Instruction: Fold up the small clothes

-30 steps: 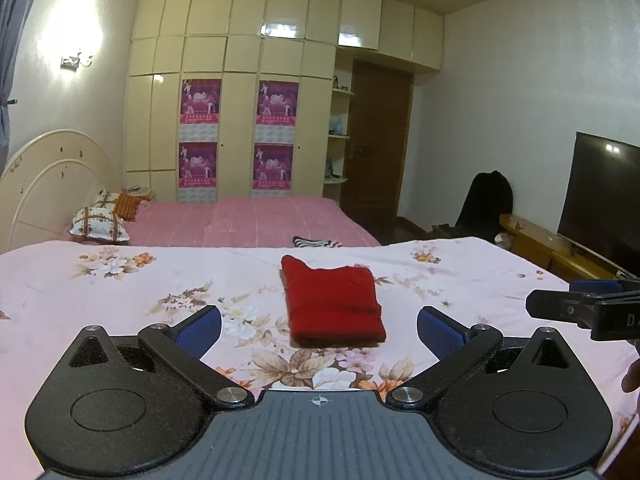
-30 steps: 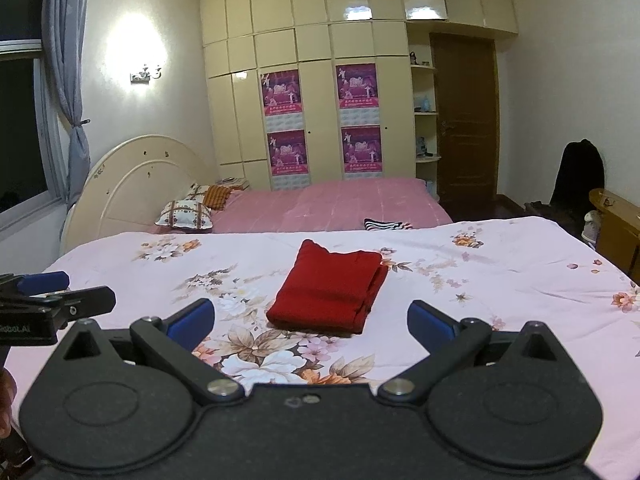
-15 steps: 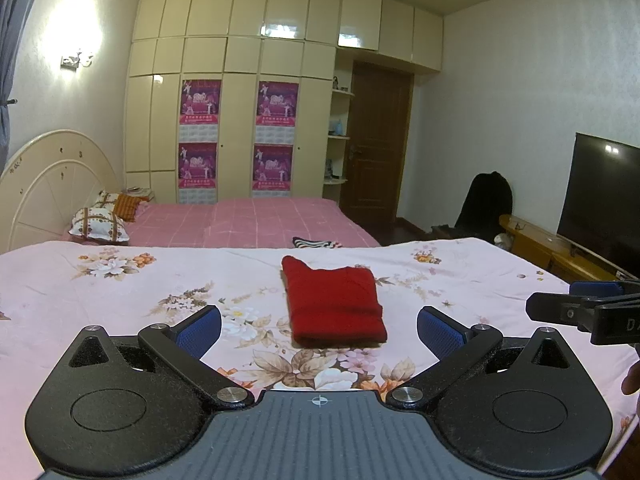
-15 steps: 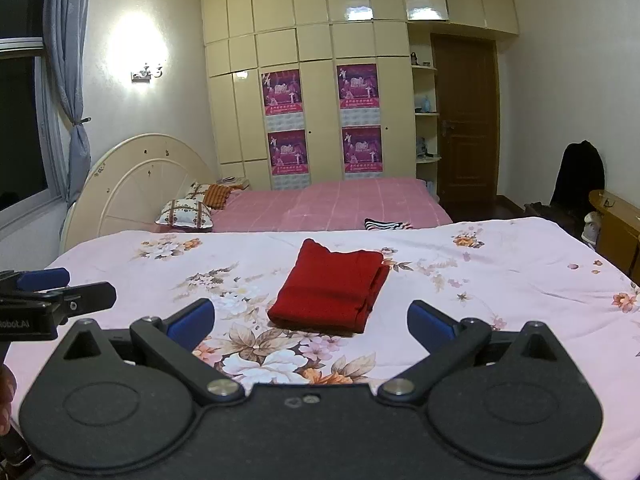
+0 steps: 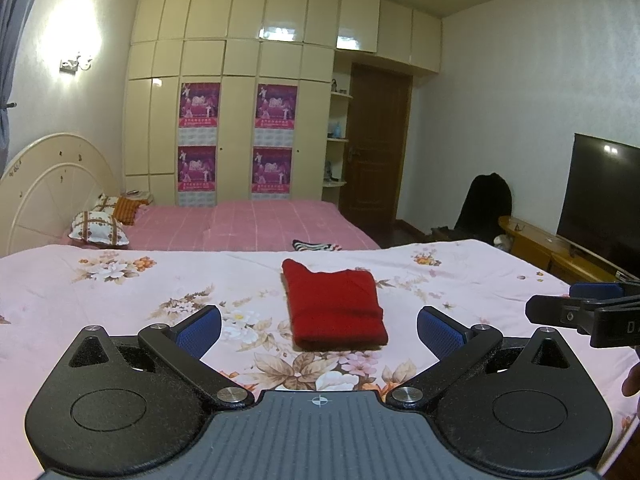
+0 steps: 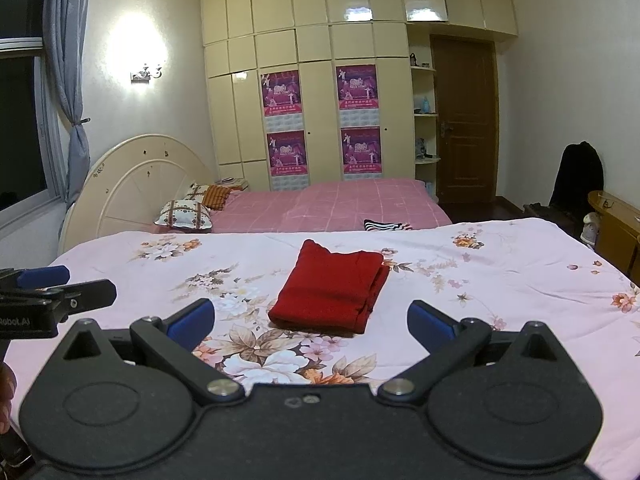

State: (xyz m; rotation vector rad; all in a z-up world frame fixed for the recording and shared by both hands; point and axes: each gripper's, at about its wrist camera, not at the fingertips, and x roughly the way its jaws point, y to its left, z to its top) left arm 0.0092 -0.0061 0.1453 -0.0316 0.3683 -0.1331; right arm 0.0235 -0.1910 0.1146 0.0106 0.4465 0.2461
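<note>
A red garment (image 5: 334,306) lies folded into a neat rectangle on the floral bedspread (image 5: 120,292); it also shows in the right wrist view (image 6: 332,292). My left gripper (image 5: 319,330) is open and empty, held above the near edge of the bed, short of the garment. My right gripper (image 6: 311,326) is open and empty, likewise short of the garment. Each gripper's tip shows at the side of the other's view: the right one in the left wrist view (image 5: 580,312) and the left one in the right wrist view (image 6: 56,292).
A second bed with a pink cover (image 5: 256,224) and pillows (image 5: 98,228) stands behind. A striped cloth (image 5: 316,245) lies at the far edge. A TV (image 5: 600,200) on a wooden bench stands at right. A wardrobe and door are at the back.
</note>
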